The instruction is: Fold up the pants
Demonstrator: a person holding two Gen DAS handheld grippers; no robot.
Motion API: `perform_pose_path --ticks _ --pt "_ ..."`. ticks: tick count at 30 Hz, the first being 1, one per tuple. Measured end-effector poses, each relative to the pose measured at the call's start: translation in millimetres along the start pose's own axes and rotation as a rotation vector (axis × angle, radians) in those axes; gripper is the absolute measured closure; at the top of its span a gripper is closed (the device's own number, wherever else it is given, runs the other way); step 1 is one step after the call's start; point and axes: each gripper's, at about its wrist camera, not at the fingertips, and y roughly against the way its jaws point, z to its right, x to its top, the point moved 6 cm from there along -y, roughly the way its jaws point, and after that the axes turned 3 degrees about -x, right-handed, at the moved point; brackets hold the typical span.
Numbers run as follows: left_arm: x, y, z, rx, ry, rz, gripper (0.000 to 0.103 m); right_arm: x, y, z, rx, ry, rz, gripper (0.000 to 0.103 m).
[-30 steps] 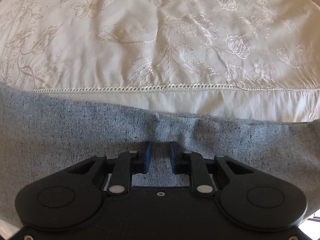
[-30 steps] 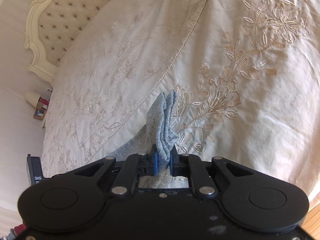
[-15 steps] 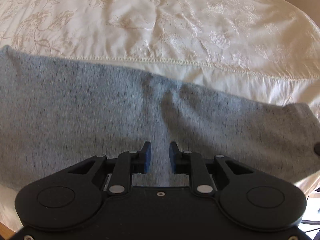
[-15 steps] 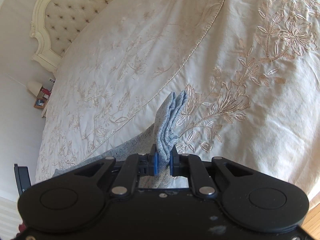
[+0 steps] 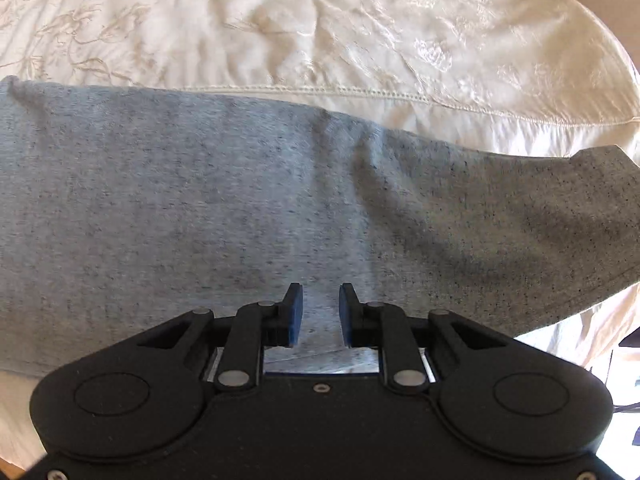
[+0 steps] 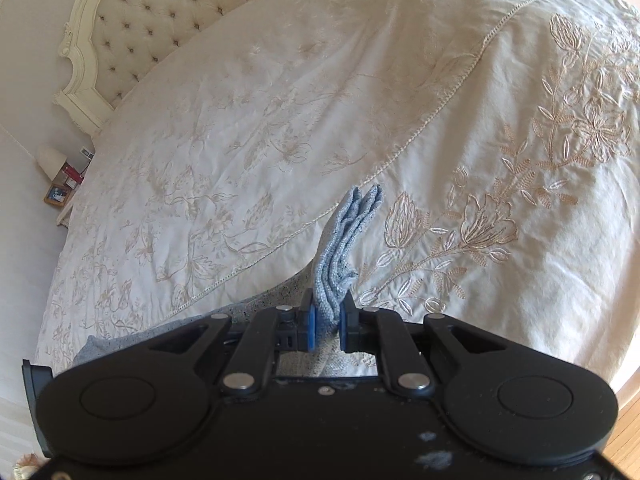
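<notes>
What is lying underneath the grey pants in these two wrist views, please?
The grey pants lie spread on a cream embroidered bedspread, which shows on all sides. Whatever is directly beneath the fabric is covered.

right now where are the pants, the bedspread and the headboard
pants [image 5: 240, 200], left wrist view, flat grey panel
bedspread [image 6: 320, 100], right wrist view, bare embroidered middle
headboard [image 6: 160, 12], right wrist view, tufted padding

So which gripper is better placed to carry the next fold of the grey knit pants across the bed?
Right, probably. The right gripper already pinches a bunched edge of the grey knit pants, lifted off the cream embroidered bedspread. The left gripper hangs over flat fabric with a gap between its pads, apparently gripping nothing.
</notes>
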Motion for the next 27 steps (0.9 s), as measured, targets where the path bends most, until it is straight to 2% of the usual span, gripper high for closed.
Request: perform_pose_path --ticks 3,6,10,13,17,19,20,22,24,27 --pt "4 21 -41 -0.016 0.02 0.011 0.077 -5 19 -48 -0.012 0.069 0.045 0.091" --pt "5 37 -86 -0.014 0.036 0.012 0.077 -17 37 -113 0.002 0.159 0.082 0.091" --pt "9 51 -138 -0.002 0.058 0.023 0.077 -47 46 -206 0.097 0.274 0.102 0.09" --pt "8 63 -181 0.016 0.087 0.032 0.077 -89 27 -276 0.176 0.378 0.064 0.09" --pt "1 81 -228 0.048 0.124 0.042 0.077 -162 -33 -344 0.225 0.457 -0.05 0.09" --pt "-3 89 -246 0.06 0.14 0.04 0.077 -197 -64 -363 0.219 0.509 -0.099 0.089" --pt "-5 91 -255 0.067 0.146 0.038 0.077 -215 -82 -368 0.217 0.534 -0.15 0.084" --pt "-8 94 -266 0.079 0.151 0.033 0.077 -238 -105 -373 0.202 0.561 -0.243 0.081" --pt "-10 96 -273 0.076 0.157 0.031 0.077 -243 -108 -371 0.199 0.571 -0.265 0.08" --pt "-10 97 -278 0.051 0.165 0.024 0.077 -230 -88 -362 0.276 0.506 -0.247 0.075"
